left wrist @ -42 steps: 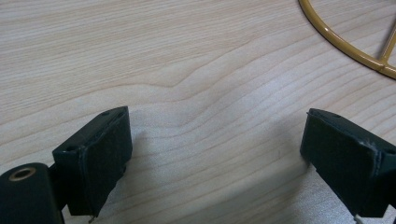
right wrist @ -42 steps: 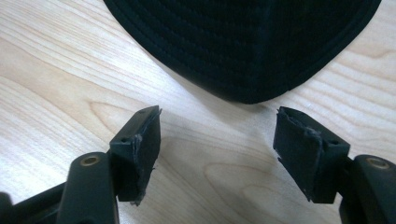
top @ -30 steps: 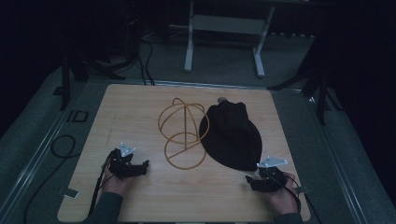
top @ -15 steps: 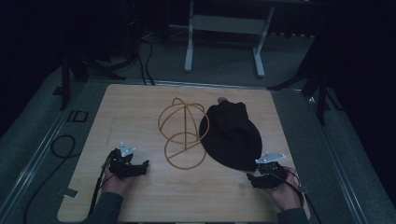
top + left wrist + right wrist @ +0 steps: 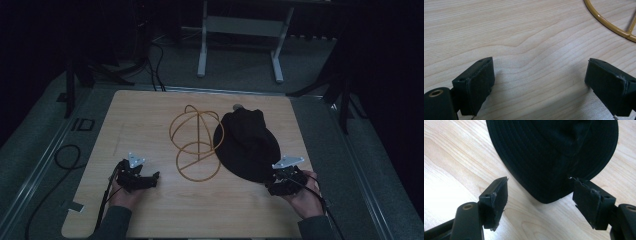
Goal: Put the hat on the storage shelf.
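Note:
A black fabric hat point(image 5: 248, 144) lies flat on the wooden table point(image 5: 150, 115), right of centre. Beside it on the left rests a golden wire frame point(image 5: 194, 142) of joined hoops. My right gripper point(image 5: 276, 186) hovers at the hat's near brim, its jaws wide apart and just opening further; the brim edge point(image 5: 544, 195) lies between and beyond them, with neither pad pressing on it. My left gripper point(image 5: 152, 177) rests at the near left of the table, open over bare wood, with a curve of the wire frame point(image 5: 610, 23) ahead to its right.
Cables point(image 5: 60, 160) run over the grey floor left of the table. A white stand's legs point(image 5: 240, 45) rise beyond the far edge. A small label point(image 5: 82, 124) lies by the table's left side.
The right gripper has lifted a little and come in to the hat's near brim. The left gripper, the hat and the wire frame have not moved.

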